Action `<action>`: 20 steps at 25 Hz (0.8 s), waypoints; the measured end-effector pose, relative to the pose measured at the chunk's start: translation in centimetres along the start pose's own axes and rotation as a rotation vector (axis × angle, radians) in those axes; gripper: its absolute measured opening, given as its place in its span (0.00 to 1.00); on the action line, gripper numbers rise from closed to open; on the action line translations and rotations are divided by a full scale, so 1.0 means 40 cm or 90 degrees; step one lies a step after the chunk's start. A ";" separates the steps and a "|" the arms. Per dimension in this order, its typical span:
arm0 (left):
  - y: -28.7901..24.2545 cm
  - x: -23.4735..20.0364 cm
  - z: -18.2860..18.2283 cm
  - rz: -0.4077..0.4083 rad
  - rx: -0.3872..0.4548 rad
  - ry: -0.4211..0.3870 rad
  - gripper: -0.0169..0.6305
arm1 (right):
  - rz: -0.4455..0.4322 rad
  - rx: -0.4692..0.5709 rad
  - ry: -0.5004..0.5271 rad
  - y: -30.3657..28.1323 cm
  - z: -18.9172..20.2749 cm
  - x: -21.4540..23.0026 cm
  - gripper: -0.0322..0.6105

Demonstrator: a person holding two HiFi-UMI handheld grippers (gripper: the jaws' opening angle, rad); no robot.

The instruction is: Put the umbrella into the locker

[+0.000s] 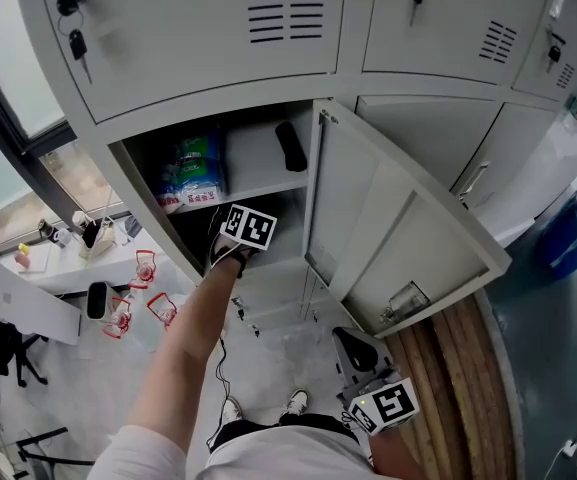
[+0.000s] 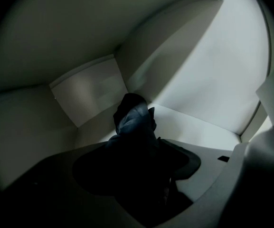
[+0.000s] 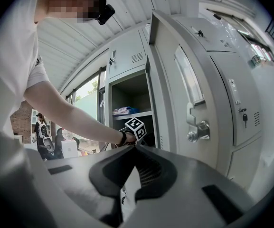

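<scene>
The umbrella (image 2: 135, 121), a dark folded bundle, sits between the fingers of the left gripper (image 2: 137, 148) and juts out ahead of them toward the back corner of the locker (image 2: 198, 80). The fingers look clamped on its near end, though that view is so dim that the exact contact line is hard to make out. Beyond the fingertips, its far end lies near the pale floor of the compartment, and I cannot tell whether it touches. Just above the fingers is the shelf, which carries a blue-and-white packet (image 1: 193, 173) and a small black object (image 1: 290, 146). To the fingers' right the door (image 1: 398, 228) stands wide open.

The right gripper (image 3: 128, 148) hangs low by the person's side, well apart from the opening, its fingers pressed together on nothing.

The umbrella is inside, so the task appears close to done, with only the release and withdrawal left. If the fingers open while the bundle is off the floor, it could drop, roll toward the front edge and fall out. Pulling back carelessly could snag the fabric and drag it along, or knock the shelf edge overhead.
</scene>
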State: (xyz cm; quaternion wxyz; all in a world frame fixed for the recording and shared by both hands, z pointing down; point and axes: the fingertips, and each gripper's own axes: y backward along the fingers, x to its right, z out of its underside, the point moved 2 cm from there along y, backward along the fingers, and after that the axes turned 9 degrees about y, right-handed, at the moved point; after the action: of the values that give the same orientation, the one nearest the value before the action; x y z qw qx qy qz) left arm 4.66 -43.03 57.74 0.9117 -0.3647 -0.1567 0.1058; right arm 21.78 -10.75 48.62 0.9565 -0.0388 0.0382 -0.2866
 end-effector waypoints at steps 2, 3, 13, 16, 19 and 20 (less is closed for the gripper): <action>0.003 0.003 -0.004 0.002 0.007 0.000 0.48 | 0.000 0.001 0.002 0.002 -0.002 0.000 0.08; 0.006 0.005 -0.005 0.003 0.010 -0.001 0.48 | 0.000 0.002 0.002 0.003 -0.003 -0.001 0.08; 0.027 -0.003 -0.024 -0.065 0.036 -0.082 0.48 | 0.013 0.007 0.000 0.024 -0.008 -0.001 0.08; 0.034 -0.015 -0.026 -0.083 0.036 -0.086 0.48 | 0.017 0.006 -0.002 0.034 -0.004 -0.003 0.08; 0.042 -0.022 -0.023 -0.092 0.040 -0.096 0.54 | 0.021 0.008 -0.004 0.039 -0.004 -0.002 0.08; 0.045 -0.019 -0.020 -0.087 0.041 -0.099 0.54 | 0.021 0.009 -0.004 0.040 -0.006 -0.002 0.08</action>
State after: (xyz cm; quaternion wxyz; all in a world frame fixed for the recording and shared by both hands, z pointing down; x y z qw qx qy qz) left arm 4.09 -42.50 55.77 0.9131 -0.3145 -0.2481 0.0763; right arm 22.56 -9.37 48.25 0.9616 -0.0322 0.0336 -0.2706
